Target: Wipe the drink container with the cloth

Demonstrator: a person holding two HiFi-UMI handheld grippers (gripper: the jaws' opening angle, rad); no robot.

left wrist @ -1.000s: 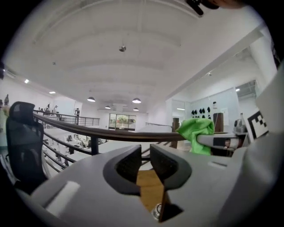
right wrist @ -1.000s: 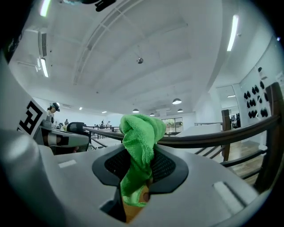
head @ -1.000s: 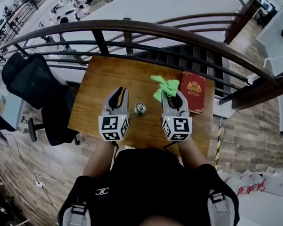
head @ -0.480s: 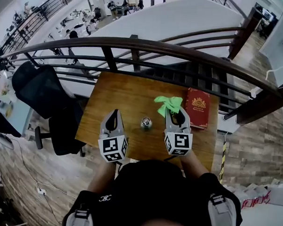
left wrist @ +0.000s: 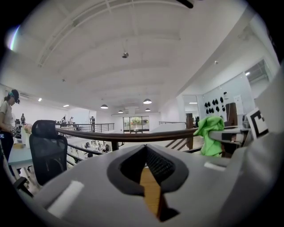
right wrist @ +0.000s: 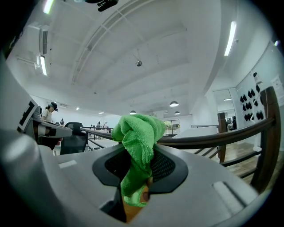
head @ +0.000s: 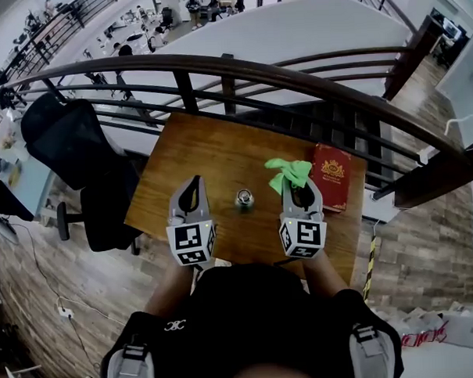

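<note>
With the right gripper (head: 299,191) clamped on the green cloth (head: 289,172) and the left gripper (head: 193,184) pinched together on nothing, the small drink container (head: 244,198) stands unheld on the table (head: 212,158) between the 2, so a wipe could easily topple it.

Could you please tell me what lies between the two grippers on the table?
Only the drink container stands there, upright on the table, as the head view shows.

No readable text, label or number in any view.
</note>
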